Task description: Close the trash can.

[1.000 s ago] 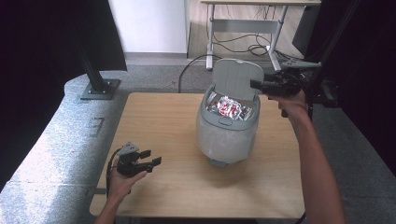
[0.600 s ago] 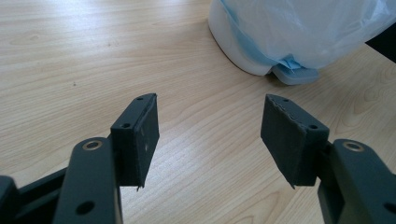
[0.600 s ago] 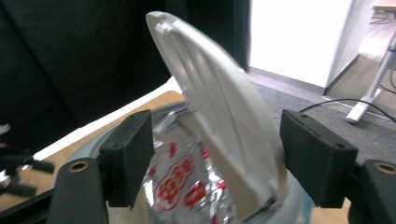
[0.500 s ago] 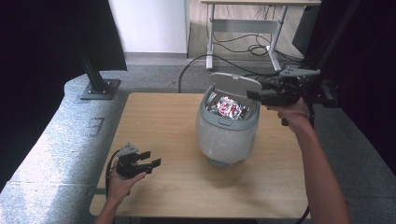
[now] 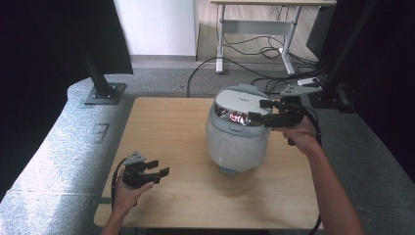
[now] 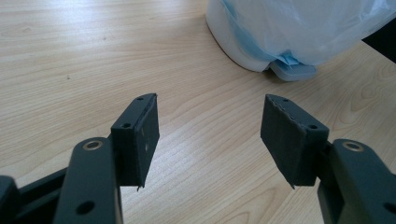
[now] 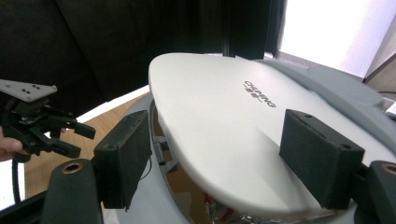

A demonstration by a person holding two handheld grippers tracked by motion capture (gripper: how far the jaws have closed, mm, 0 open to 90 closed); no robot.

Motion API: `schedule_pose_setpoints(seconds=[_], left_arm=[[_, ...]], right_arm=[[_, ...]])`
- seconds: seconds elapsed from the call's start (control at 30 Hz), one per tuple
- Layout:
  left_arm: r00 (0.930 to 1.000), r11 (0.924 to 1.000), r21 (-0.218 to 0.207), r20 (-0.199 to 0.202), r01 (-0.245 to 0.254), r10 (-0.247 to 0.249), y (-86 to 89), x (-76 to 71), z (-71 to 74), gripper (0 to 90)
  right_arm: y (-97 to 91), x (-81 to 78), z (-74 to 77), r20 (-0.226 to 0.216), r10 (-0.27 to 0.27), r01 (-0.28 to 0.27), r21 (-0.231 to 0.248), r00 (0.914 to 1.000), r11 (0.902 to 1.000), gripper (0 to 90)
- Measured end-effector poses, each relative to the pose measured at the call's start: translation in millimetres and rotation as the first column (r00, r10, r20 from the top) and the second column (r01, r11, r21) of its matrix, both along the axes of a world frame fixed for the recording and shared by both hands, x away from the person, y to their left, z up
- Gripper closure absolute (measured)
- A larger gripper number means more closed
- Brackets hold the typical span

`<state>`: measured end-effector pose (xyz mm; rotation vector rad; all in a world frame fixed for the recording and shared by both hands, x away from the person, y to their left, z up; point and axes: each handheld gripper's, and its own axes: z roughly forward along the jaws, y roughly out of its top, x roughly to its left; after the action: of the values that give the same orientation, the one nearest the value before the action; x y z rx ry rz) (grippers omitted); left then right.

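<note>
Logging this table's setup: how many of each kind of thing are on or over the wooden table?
Rice cooker: 1
Handheld grippers: 2, left gripper and right gripper
Total: 3

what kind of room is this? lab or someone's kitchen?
Most likely a lab or recording setup, not a kitchen. A rice cooker sits alone on a bare wooden table, black curtains and black frame posts surround it, and loose cables run under a desk behind.
</note>
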<state>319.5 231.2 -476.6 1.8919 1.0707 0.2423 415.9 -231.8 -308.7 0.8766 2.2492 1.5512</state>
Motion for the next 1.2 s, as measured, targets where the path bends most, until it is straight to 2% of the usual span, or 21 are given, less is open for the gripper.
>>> schedule_pose_setpoints(seconds=[0.07, 0.2, 0.27, 0.33, 0.43, 0.5, 0.63, 0.67, 0.9, 0.97, 1.07, 1.2], left_arm=[[1.0, 1.0, 0.002, -0.001, 0.002, -0.002, -0.1, -0.3, -0.2, 37.4], [1.0, 1.0, 0.005, -0.002, 0.004, -0.004, -0.3, -0.8, -0.5, 37.4], [1.0, 1.0, 0.005, -0.003, 0.002, -0.002, -0.1, -0.9, -0.7, 37.4], [1.0, 1.0, 0.004, -0.002, 0.001, -0.001, 0.3, -0.9, -0.7, 37.4], [1.0, 1.0, 0.002, -0.004, -0.001, 0.001, 1.2, -0.8, -1.0, 37.4], [1.0, 1.0, 0.005, -0.008, -0.002, 0.002, 1.6, -0.6, -1.7, 37.4], [0.9999, 1.0, 0.007, -0.013, -0.004, 0.004, 2.1, -0.9, -3.1, 37.2], [0.9999, 1.0, 0.007, -0.014, -0.005, 0.005, 2.1, -1.0, -3.3, 37.1], [0.9999, 1.0, 0.006, -0.011, -0.004, 0.004, 1.2, -1.5, -2.3, 37.1], [0.9999, 1.0, 0.003, -0.012, -0.005, 0.005, 1.7, -1.4, -2.4, 37.1], [0.9998, 0.9999, -0.003, -0.014, -0.012, 0.012, 4.2, -0.7, -2.7, 37.1], [0.9997, 0.9997, -0.011, -0.018, -0.019, 0.019, 6.1, -0.3, -3.5, 37.0]], right_arm=[[5.3, 4.0, -2.4, -0.004, -0.024, 0.024, -0.009, 0.9997, 0.9997, 23.8], [9.9, 7.7, -4.9, -0.018, -0.02, 0.021, 0.007, 0.9996, 0.9998, 22.6], [14.8, 8.6, -7.5, -0.021, -0.022, 0.022, -0.01, 0.9995, 0.9997, 23.5], [20.6, 10.0, -11.9, -0.021, -0.027, 0.026, -0.047, 0.9994, 0.9986, 23.4], [27.2, 8.8, -14.5, 0.014, -0.059, 0.06, -0.079, 0.9981, 0.9951, 23.9], [32.9, 5.5, -15.5, 0.053, -0.077, 0.082, -0.117, 0.9957, 0.9897, 22.3], [34.8, 3.1, -16.1, 0.053, -0.099, 0.104, -0.12, 0.9937, 0.9873, 23.0], [37.2, 2.3, -16.5, 0.065, -0.112, 0.121, -0.159, 0.9916, 0.9798, 24.6], [37.3, -2.1, -15.9, 0.066, -0.143, 0.152, -0.151, 0.9874, 0.9767, 24.1], [33.7, -5.6, -16.7, 0.08, -0.159, 0.168, -0.125, 0.984, 0.9777, 24.4], [23.4, -16.8, -15.9, 0.101, -0.169, 0.175, -0.062, 0.9805, 0.9826, 24.4], [11.2, -32.5, -14.5, 0.123, -0.176, 0.183, -0.042, 0.9766, 0.9822, 24.4]])
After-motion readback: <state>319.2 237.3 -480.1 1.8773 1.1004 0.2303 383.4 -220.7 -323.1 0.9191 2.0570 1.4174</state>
